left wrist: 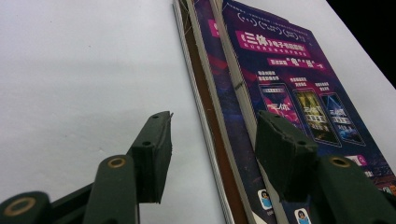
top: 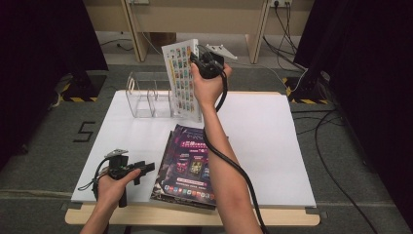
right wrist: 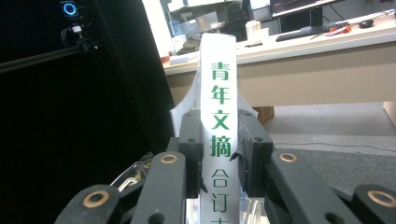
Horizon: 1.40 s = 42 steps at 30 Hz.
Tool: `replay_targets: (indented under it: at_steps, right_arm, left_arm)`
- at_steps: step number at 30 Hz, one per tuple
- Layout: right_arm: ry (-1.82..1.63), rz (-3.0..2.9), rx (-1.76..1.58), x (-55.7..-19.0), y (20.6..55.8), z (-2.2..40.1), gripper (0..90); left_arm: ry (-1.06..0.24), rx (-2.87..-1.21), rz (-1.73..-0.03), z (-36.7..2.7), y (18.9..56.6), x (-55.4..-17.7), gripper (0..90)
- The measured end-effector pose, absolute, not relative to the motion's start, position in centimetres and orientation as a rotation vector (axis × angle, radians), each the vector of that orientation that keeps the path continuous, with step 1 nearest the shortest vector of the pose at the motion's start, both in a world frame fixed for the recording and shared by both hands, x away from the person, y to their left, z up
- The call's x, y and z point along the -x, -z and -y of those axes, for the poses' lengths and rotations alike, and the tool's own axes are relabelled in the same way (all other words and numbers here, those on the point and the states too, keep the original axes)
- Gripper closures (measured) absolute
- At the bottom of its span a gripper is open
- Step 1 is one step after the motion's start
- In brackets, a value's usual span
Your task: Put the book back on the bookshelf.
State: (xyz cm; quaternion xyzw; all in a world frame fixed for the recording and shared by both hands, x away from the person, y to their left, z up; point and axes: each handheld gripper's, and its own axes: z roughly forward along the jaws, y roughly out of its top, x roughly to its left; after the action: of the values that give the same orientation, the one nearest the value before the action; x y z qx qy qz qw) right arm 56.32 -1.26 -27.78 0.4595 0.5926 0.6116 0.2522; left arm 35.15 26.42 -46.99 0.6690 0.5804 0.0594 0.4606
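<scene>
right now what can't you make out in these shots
- White book bottom edge: high view, the clear rack and the right tool leave it unclear whether it already sits in a slot.
- Its lower spine: right gripper view, cut off by the bottom edge.
- Count of books in the purple stack: both views, too low and close.
- Small cover print: left gripper view, too small.

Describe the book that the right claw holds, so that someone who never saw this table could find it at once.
Start at the white table and look to its far edge, where a clear rack stands. Just right of it, the right claw holds a white book upright. Unlike the purple magazines lying flat near the front, it is white, with rows of small colourful pictures on its cover.
</scene>
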Motion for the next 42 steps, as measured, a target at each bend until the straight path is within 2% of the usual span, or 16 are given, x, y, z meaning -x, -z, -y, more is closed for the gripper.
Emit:
replay_targets:
  at_steps: [32, 42]
  right_arm:
    - [-1.598, -1.606, -1.249, -58.6, 30.0, -1.0, 74.4]
    - [-1.618, -1.607, -1.181, -57.2, 30.9, -0.7, 74.1]
  left_arm:
    - [-0.129, -1.647, -1.427, -26.7, 47.2, -35.1, 45.6]
    - [-0.116, -1.646, -1.435, -26.7, 47.5, -35.1, 45.6]
